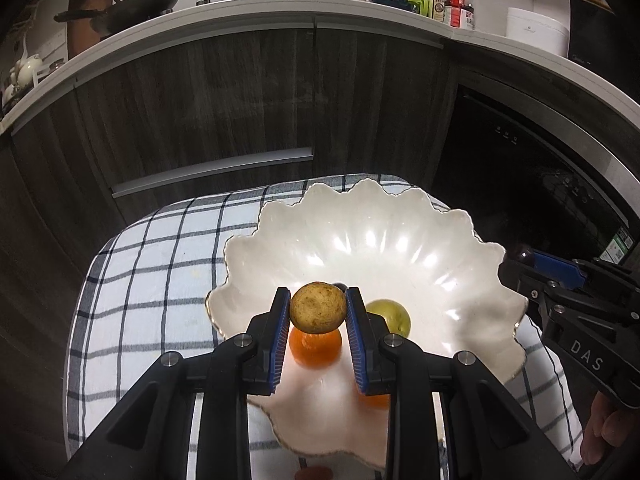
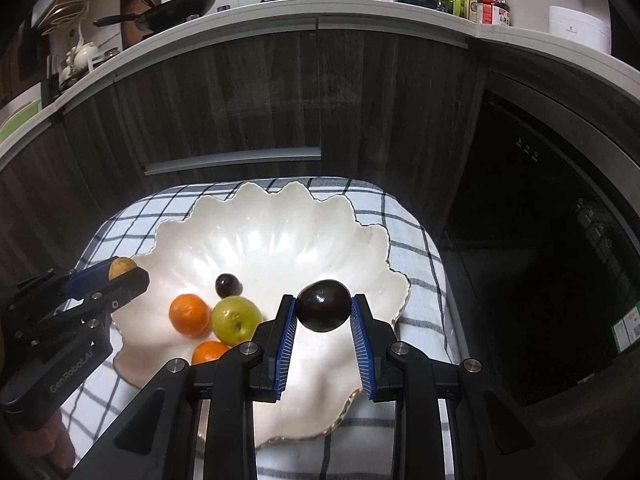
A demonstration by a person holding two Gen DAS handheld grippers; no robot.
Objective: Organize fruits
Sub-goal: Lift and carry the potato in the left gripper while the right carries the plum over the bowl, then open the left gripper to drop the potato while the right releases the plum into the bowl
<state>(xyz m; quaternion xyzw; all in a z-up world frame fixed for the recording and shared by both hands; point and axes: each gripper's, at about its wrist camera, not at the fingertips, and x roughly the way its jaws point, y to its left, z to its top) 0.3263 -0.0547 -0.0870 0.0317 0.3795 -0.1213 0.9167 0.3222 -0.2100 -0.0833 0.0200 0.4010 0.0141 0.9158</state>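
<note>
While both tongs hover over the white bowl (image 2: 360,240) | left gripper (image 1: 318,312) pinches small brown fruit (image 1: 318,307) across its middle | right gripper (image 2: 324,312) pinches dark plum (image 2: 323,306) likewise | both look light, smooth, bruisable: gentle squeeze.

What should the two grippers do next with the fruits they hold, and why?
Probably lower both a little toward the bowl's floor, then open the jaws. The left gripper is shut on a brown fruit and the right gripper on a dark fruit, both held over the white scalloped bowl, where two oranges, a green fruit and a small dark one already lie.
</note>
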